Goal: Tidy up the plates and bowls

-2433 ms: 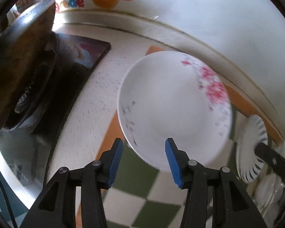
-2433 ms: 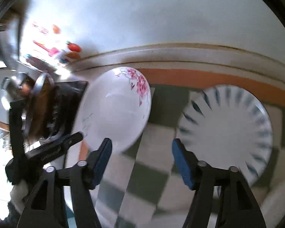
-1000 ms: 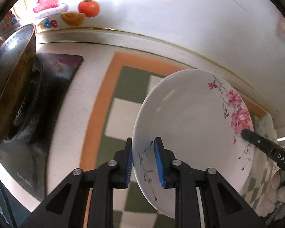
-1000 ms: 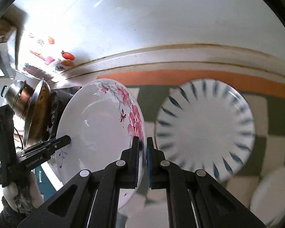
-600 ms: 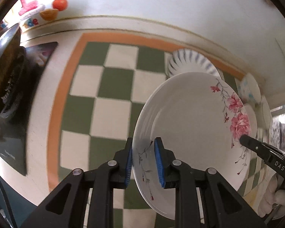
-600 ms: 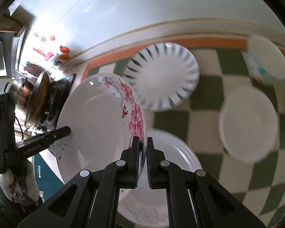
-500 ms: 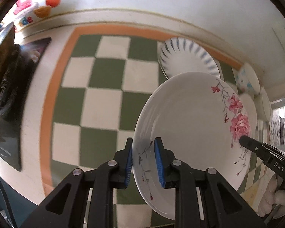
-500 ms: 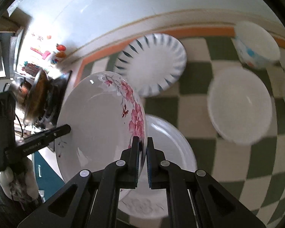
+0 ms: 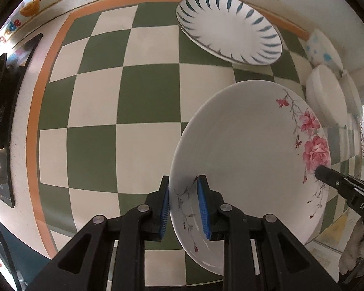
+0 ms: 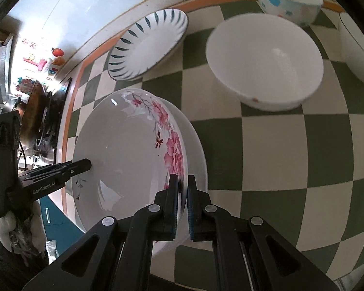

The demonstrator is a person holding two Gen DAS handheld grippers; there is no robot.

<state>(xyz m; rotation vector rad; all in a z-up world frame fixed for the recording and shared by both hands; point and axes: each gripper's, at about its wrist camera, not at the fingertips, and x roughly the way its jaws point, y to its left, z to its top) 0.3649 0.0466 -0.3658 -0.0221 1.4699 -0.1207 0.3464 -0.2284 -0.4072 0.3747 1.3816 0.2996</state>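
Two grippers are clamped on opposite rims of one white floral plate (image 9: 250, 160), which is held tilted above a green-and-cream checked mat (image 9: 138, 92). The left gripper (image 9: 183, 208) pinches the rim with the grey sprig, the right gripper (image 10: 183, 203) the pink-flowered rim. A second white plate (image 10: 196, 150) is seen just beneath. A blue-leaf plate (image 9: 230, 26), a white bowl (image 10: 267, 58) and a blue-dotted bowl (image 10: 286, 4) lie beyond.
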